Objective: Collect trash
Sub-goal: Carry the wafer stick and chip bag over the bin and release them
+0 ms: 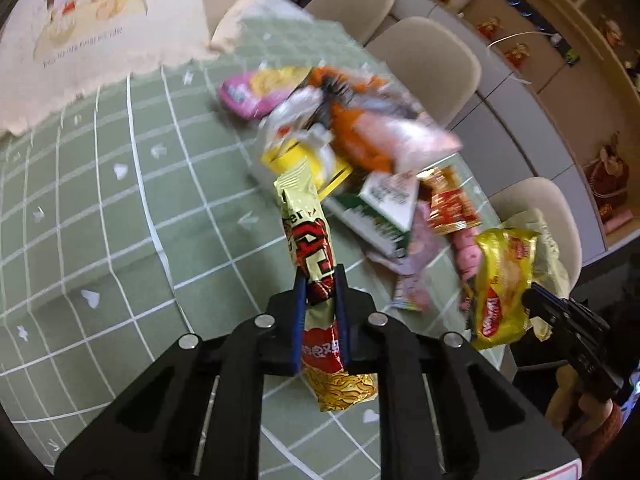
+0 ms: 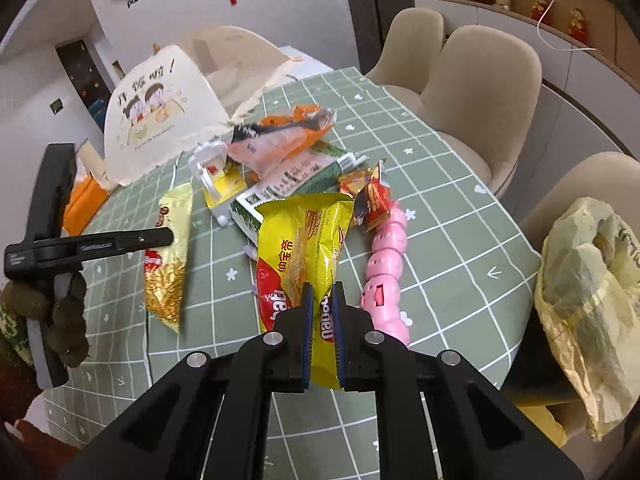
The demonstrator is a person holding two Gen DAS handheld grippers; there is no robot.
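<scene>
My left gripper (image 1: 321, 280) is shut on a gold and red snack wrapper (image 1: 308, 232), held above the green checked tablecloth (image 1: 120, 200). My right gripper (image 2: 321, 296) is shut on a yellow wafer wrapper (image 2: 304, 240). That yellow wrapper also shows in the left wrist view (image 1: 500, 280), and the gold wrapper in the right wrist view (image 2: 168, 256). A trash pile lies in the table's middle: an orange packet (image 2: 280, 136), a green and white box (image 2: 296, 176), a small red wrapper (image 2: 372, 196), a pink plastic strip (image 2: 386, 272).
A cream tote bag with a cartoon print (image 2: 156, 112) stands at the table's far side. A pale yellow plastic bag (image 2: 588, 296) hangs at the right off the table edge. Beige chairs (image 2: 480, 92) line the right side.
</scene>
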